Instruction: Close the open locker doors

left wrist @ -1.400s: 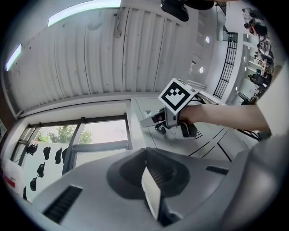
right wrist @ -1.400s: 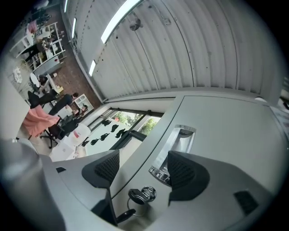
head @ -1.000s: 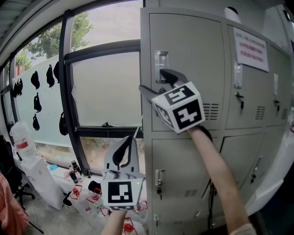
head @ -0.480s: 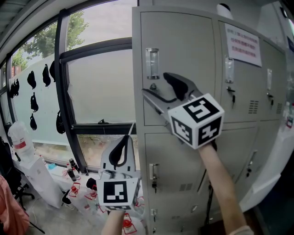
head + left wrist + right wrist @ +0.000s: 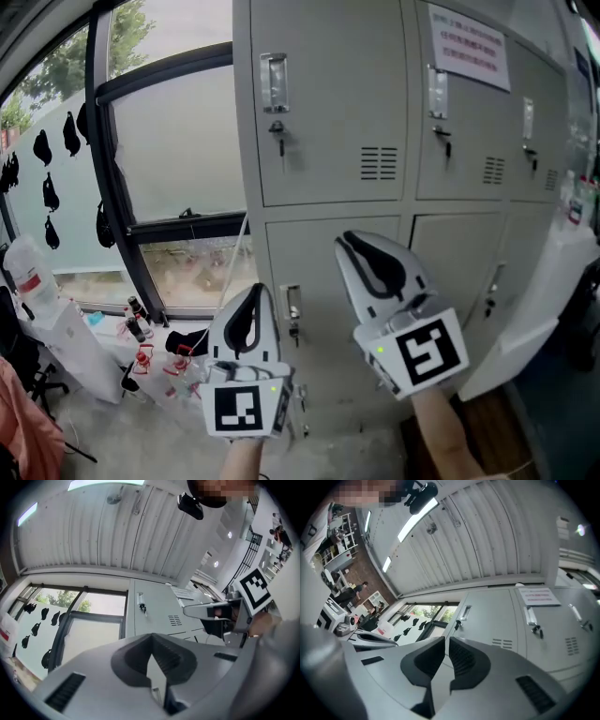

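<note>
Both grippers held low in front of the lockers; every locker door in view flush shut.
Left gripper: jaws closed tip to tip, empty. Right gripper: jaws have just been closing, now drawn together bar a thin slit, nothing between them. Both clear of the grey locker doors, which stand just right of the window. Paper notice stuck on the next upper door.

locker doors: pale grey painted metal, smooth, a soft sheen there
notice: white paper, matt
window pane: frosted glass, dull
window frame: dark metal, matt
left gripper: matt grey plastic shell, black ribbed pads
</note>
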{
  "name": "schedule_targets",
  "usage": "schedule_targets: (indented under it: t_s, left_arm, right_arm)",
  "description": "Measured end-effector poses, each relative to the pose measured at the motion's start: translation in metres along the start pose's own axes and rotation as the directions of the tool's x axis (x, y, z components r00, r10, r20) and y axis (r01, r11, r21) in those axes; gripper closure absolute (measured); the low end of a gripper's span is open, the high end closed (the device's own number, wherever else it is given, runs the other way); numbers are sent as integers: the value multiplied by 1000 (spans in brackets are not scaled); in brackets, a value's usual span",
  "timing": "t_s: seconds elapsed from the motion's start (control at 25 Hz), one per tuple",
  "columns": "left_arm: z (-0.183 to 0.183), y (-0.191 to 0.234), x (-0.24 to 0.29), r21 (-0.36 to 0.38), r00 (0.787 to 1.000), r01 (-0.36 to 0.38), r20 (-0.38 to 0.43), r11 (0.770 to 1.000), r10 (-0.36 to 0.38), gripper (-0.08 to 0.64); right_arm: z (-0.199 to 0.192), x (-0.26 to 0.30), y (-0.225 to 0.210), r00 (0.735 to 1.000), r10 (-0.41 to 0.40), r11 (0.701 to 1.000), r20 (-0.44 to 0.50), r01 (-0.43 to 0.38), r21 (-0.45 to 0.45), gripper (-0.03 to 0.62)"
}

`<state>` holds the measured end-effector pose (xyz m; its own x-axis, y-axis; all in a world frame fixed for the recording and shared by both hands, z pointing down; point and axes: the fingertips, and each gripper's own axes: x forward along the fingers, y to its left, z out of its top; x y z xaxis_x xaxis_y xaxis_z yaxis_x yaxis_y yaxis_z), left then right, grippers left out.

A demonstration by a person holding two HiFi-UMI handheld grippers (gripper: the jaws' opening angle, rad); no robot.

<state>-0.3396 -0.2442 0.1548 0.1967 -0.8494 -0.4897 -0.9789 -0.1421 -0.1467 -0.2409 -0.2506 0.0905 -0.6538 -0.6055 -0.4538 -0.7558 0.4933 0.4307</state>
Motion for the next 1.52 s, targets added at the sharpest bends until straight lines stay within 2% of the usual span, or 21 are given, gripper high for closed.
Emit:
schedule_targets:
  t_s: [0.12, 0.2, 0.4, 0.52, 0.68, 0.8, 0.92, 1.16, 1.52]
  left_arm:
    - [-17, -19, -21, -40, 1000, -4, -26, 999, 3, 555]
    - [-30, -31, -38, -70, 999, -12, -35, 997, 10, 555]
    - [-60, -67, -82, -82, 998, -21, -68, 996, 16, 555]
    - [-81, -88, -101, -127, 993, -46, -114, 991, 32, 555]
    - [-112, -121, -125, -159, 977, -62, -212, 985, 27, 555]
    - [-132, -144, -139, -141, 957, -87, -286, 986, 44, 555]
    - [-141, -161, -145, -118, 944, -108, -324, 987, 65, 555]
    - [-138, -189, -143, -83, 938, -141, -330, 987, 107, 555]
    - [-137, -230, -149, -76, 930, -154, -348, 985, 119, 555]
  right_arm:
    - [-38, -44, 5, 994, -69, 991, -84, 78, 109, 577]
    - [-63, -72, 7, 986, -102, 981, -131, 121, 149, 580]
    - [-113, -139, 14, 955, -204, 960, -215, 238, 147, 584]
    - [-136, -180, 19, 937, -229, 950, -265, 275, 151, 584]
    - [-168, -233, 25, 914, -200, 941, -353, 280, 190, 584]
    - [-183, -263, 24, 902, -159, 944, -400, 258, 206, 585]
    - [-190, -284, 15, 896, -152, 942, -417, 259, 213, 586]
    - [-190, -309, -12, 900, -157, 932, -407, 271, 242, 586]
    - [-184, -336, -36, 910, -153, 926, -386, 268, 265, 586]
